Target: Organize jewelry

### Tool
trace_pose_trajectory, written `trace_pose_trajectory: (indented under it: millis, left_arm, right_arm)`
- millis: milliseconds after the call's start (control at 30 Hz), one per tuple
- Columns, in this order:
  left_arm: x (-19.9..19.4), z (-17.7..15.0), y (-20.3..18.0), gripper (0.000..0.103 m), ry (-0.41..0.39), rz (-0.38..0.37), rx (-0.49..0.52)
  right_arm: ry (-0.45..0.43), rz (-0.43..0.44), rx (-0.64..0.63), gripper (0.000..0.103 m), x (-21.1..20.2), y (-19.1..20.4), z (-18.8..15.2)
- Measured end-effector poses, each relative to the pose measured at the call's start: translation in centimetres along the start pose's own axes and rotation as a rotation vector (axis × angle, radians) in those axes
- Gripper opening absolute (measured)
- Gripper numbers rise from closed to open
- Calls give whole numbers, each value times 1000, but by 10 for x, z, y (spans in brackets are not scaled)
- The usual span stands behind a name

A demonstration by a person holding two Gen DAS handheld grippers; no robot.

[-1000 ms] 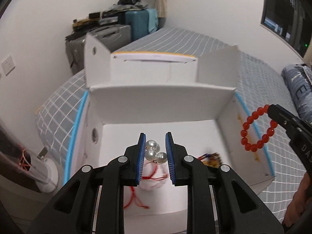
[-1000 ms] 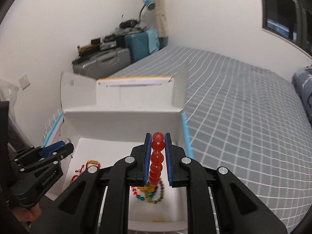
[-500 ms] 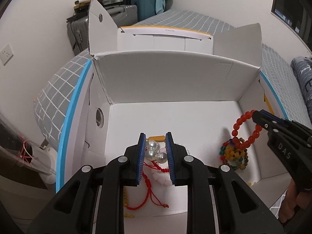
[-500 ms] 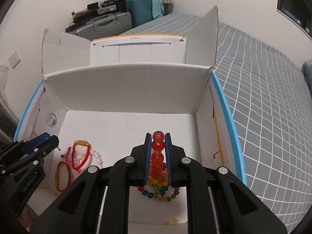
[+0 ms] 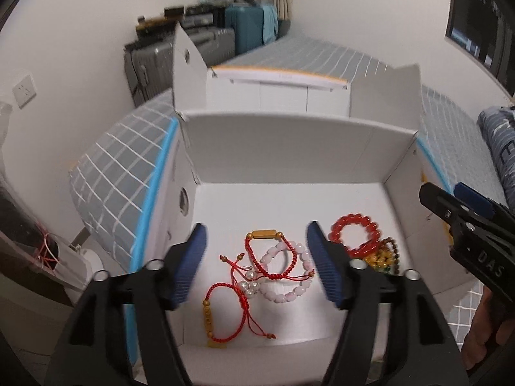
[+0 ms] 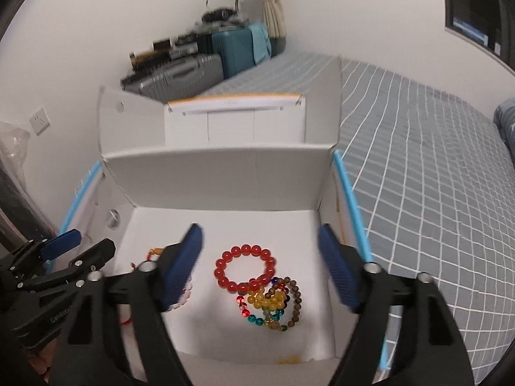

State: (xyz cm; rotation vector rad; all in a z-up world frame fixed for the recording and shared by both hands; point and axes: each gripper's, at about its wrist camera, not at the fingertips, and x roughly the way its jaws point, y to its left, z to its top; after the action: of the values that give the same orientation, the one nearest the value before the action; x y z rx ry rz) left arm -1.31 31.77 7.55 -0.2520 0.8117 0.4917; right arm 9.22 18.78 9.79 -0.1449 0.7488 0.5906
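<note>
An open white cardboard box (image 5: pixel 289 148) (image 6: pixel 225 173) sits on the bed. My left gripper (image 5: pixel 257 265) hangs over its left half, jaws opening, nothing pressed between them. Below it lie the pearl earrings (image 5: pixel 248 281) on a pink bead bracelet (image 5: pixel 289 292) and red cord bracelets (image 5: pixel 225 315). My right gripper (image 6: pixel 260 265) hovers over the right half, jaws opening and empty. The red bead bracelet (image 6: pixel 246 268) (image 5: pixel 354 230) lies on the box floor beneath it, touching a pile of multicoloured bead bracelets (image 6: pixel 273 302).
The box has raised flaps at the back and blue-edged side walls (image 6: pixel 351 199). Grey checked bedding (image 6: pixel 434 193) spreads to the right. Suitcases (image 6: pixel 193 67) stand by the far wall. A dark pillow (image 5: pixel 499 148) lies at right.
Both grippers went from shut to wide apart. The pearls dropped from the left one onto the bracelets, and the red bead bracelet fell from the right one onto the box floor.
</note>
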Motion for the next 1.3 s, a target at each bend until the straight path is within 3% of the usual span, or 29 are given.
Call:
trace_pose_trajectory:
  millis: [133,367,833,1300]
  left_arm:
    - [-30,-11,-2,83,-64,-5,2]
    - [-72,-46,3,97,-155,-16,-2]
    - [-89,-108,2,97,-170,-32,16]
    - [-85,-118,3,97,-179,-6,-2]
  right_arm:
    - [-65,21,-1,94,-35,0,-11]
    - [-136,-16,-33,95,-78,8,-40]
    - [-148,-66,15,95,-102,-2,-116]
    - [-128,-78,17,95,-93,0,-120]
